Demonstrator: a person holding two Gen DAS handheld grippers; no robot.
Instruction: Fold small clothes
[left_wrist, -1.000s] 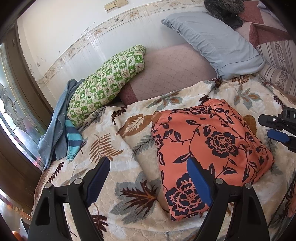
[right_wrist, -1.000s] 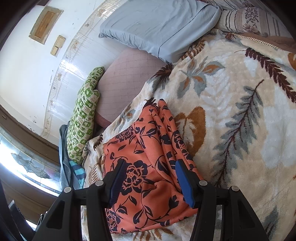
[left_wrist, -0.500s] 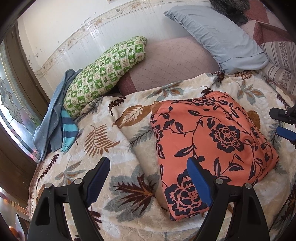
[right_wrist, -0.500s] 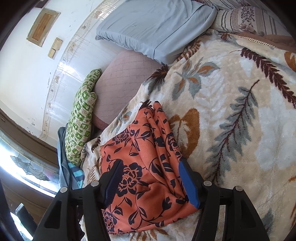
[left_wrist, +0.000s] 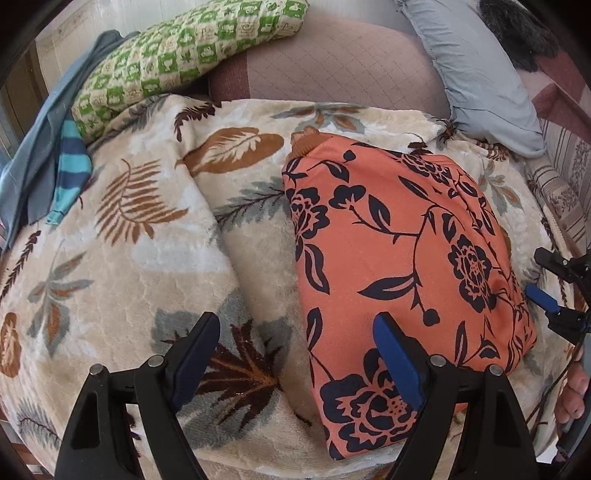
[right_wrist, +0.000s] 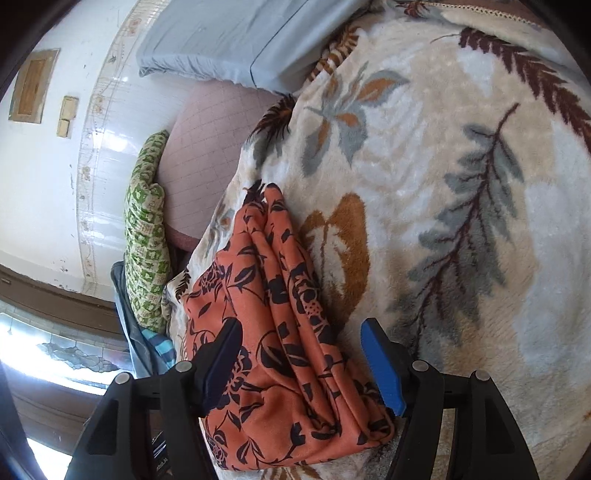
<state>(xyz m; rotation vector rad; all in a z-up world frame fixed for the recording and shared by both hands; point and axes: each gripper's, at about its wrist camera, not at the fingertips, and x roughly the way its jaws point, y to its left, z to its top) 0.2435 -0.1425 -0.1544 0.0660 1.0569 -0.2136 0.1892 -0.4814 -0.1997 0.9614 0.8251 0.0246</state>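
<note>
Left wrist view: the left gripper (left_wrist: 291, 354) hangs over the leaf-print blanket (left_wrist: 147, 258), its jaws spread wide and gripping nothing.
Garment: an orange floral garment (left_wrist: 399, 258), folded into a rough rectangle, lies flat on the blanket, toward the blanket's right side in this view.
Garment against left gripper: the garment's near left edge runs down between the two blue pads; the right pad (left_wrist: 393, 360) stands over the cloth near its near corner, the left pad over bare blanket. Whether the right pad touches the cloth cannot be told.
Right wrist view: the right gripper (right_wrist: 301, 363) is released, its jaws having just been opening, with the garment's (right_wrist: 280, 332) stacked folded edge between them.
Garment against right gripper: the left pad sits over the orange cloth, the right pad (right_wrist: 380, 365) just beside the fold's outer edge over the blanket (right_wrist: 461, 184); neither pad presses the fabric.
Right gripper seen from the left: its tips (left_wrist: 550, 291) show at the garment's right edge.
Far edge of the blanket: a green checked pillow (left_wrist: 184, 55) and a grey-blue pillow (left_wrist: 476, 74) lean on a pink quilted cushion (left_wrist: 332, 70).
Left edge: a blue cloth (left_wrist: 33, 162) and a striped teal piece (left_wrist: 70, 170) are draped there.
Person: fingers (left_wrist: 572, 391) show at the right rim.
</note>
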